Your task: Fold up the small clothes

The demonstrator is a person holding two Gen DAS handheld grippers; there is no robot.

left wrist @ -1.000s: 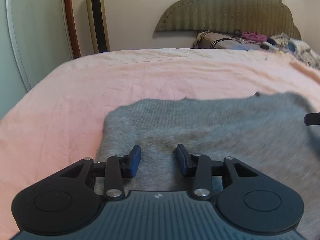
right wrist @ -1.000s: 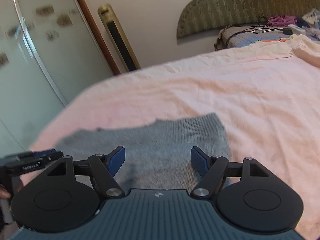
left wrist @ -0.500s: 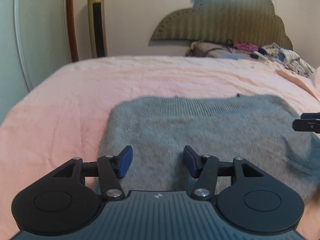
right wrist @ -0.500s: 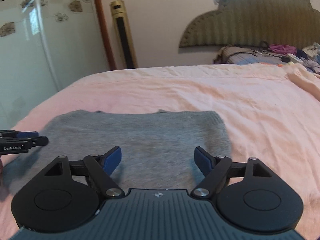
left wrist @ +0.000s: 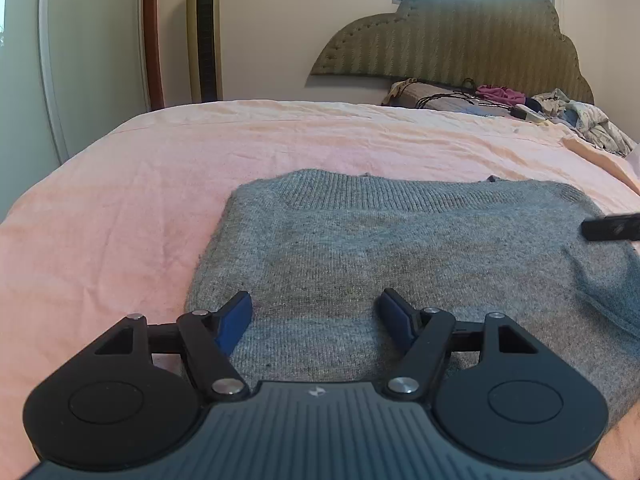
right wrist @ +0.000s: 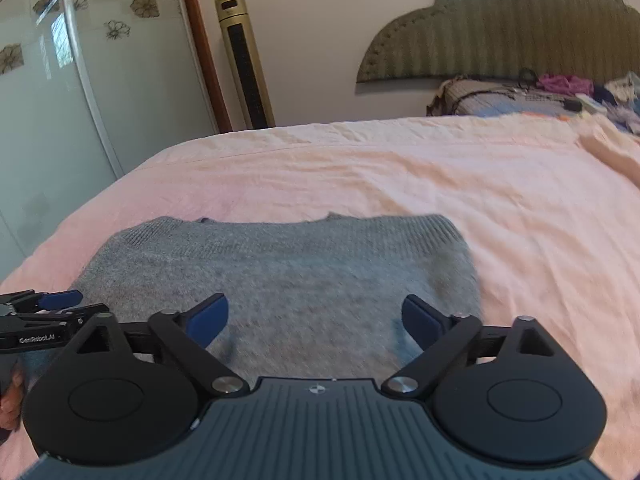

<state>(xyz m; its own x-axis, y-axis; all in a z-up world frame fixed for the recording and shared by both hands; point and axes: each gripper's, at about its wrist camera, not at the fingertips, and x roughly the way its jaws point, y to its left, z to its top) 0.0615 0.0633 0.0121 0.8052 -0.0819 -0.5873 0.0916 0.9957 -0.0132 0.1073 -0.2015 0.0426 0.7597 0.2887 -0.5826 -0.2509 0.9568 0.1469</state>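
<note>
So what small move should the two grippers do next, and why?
Probably lower both onto the near edge of the sweater and close on it. The left gripper and right gripper are open and empty, and the sweater lies flat on the sheet, so a fold away from the person could start there.

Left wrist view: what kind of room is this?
A bedroom, most likely: a bed with a pink sheet, a padded headboard against the wall, and a grey sweater spread on the sheet for folding.
</note>
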